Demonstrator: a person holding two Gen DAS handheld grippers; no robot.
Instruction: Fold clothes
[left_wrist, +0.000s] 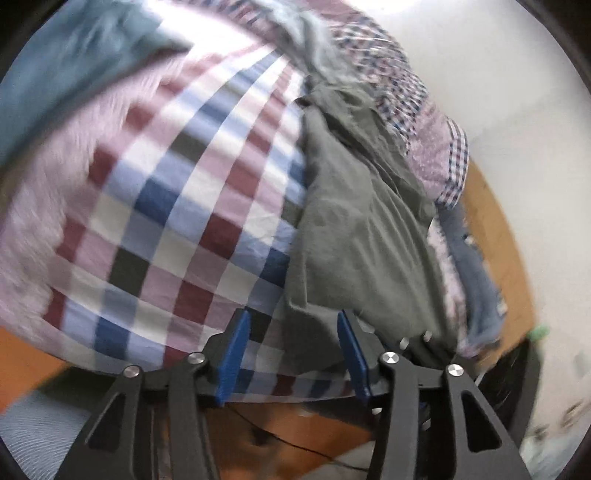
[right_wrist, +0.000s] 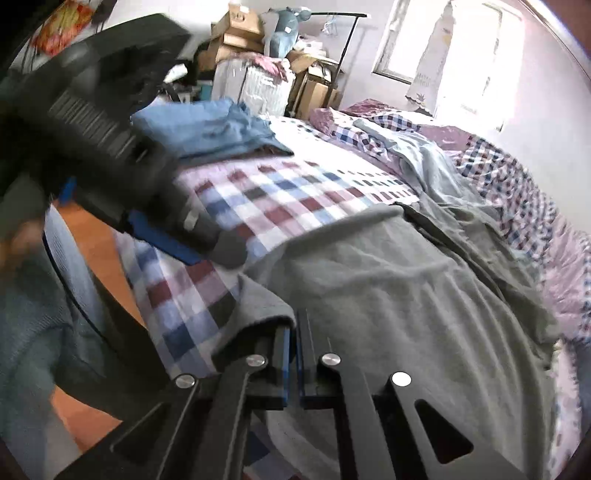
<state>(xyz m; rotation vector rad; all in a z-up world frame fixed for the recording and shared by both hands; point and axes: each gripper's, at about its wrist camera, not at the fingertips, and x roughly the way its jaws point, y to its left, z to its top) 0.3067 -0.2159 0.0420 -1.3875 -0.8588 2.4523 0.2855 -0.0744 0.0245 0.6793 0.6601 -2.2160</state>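
A grey-green garment lies spread across the bed's checked sheet. My right gripper is shut on that garment's near-left corner, and the hem drapes over its left finger. In the left wrist view the same grey-green garment lies rumpled on the right. My left gripper is open above the garment's left edge where it meets the checked sheet, with nothing between its fingers. The right wrist view shows the left gripper blurred at upper left, one blue pad hanging over the sheet.
Folded blue clothes sit at the bed's far left. A pale blue garment and a checked quilt lie crumpled on the far right. Boxes and a suitcase stand behind the bed. An orange floor borders it.
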